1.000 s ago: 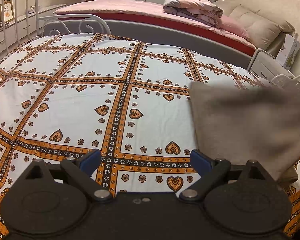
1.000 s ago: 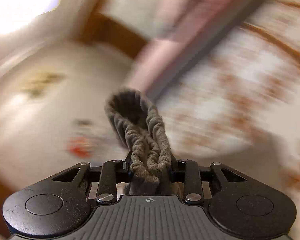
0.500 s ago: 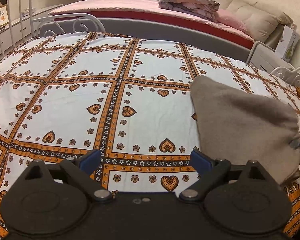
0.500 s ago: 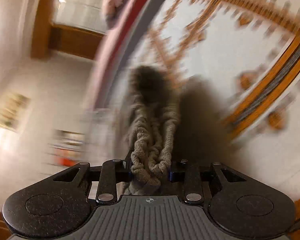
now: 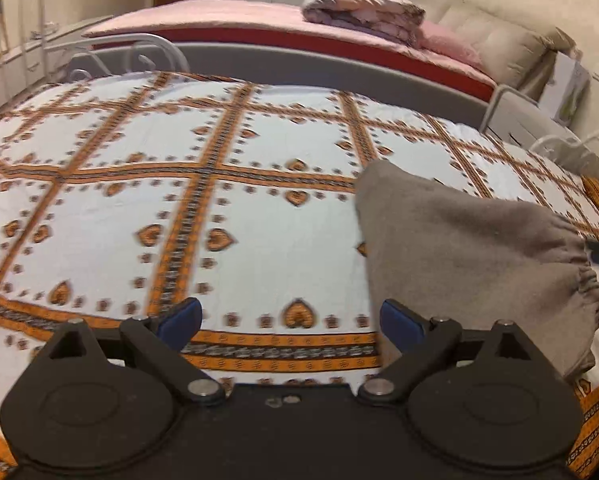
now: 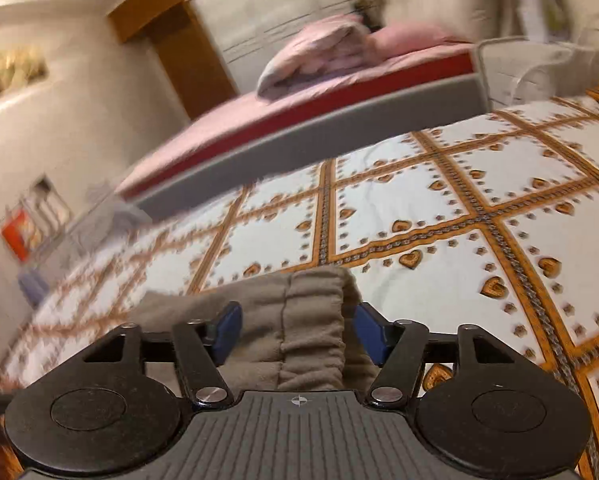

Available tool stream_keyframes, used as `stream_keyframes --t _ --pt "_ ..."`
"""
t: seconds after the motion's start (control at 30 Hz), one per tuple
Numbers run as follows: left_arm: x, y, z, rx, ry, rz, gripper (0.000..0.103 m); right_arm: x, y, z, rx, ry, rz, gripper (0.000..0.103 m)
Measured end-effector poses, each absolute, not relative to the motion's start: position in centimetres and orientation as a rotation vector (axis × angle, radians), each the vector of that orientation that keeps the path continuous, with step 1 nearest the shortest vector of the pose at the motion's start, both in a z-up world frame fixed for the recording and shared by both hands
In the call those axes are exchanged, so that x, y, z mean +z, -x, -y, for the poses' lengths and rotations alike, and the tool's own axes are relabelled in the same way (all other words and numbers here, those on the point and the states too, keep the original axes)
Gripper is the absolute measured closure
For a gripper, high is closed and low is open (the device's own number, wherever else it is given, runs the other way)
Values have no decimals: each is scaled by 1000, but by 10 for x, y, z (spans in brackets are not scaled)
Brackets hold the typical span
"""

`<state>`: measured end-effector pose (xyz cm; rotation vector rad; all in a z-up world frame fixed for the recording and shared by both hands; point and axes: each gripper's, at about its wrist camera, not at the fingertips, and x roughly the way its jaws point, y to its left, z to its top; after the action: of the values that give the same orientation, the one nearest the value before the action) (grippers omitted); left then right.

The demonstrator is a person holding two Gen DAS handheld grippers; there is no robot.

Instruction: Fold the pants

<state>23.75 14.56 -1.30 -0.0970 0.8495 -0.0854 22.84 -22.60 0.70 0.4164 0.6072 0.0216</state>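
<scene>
The grey-brown pants [image 5: 471,248] lie folded on the patterned bedspread [image 5: 179,208], to the right in the left wrist view, with the gathered waistband [image 5: 587,280] at their right edge. My left gripper [image 5: 291,320] hovers open over the bedspread, its right blue pad close beside the pants' near left edge, nothing between its pads. In the right wrist view the waistband [image 6: 311,320] lies between the jaws of my right gripper [image 6: 297,328]. Those jaws are opening and the blue pads stand clear of the cloth on both sides.
A second bed [image 5: 259,20] with a pink cover and a folded quilt [image 5: 359,4] stands behind a grey footboard [image 5: 319,68]. White metal bed rails [image 5: 127,52] rise at the far left and far right. A white dresser [image 5: 3,68] stands at the left wall.
My right gripper swung down with the waistband, laid it on the bed and let go as its jaws spread. The pants settled flat. My left gripper drifted slightly over the bedspread, still open.
</scene>
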Motion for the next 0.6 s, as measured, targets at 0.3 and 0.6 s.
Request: stream_keyframes --t 0.3,0.6 --pt "-27 -262 -109 -237 99 -877 16 -26 -224 281 144 -791 -690 33" --pt "-55 -289 -112 -283 261 -972 21 -59 -223 289 170 -860 -804 33"
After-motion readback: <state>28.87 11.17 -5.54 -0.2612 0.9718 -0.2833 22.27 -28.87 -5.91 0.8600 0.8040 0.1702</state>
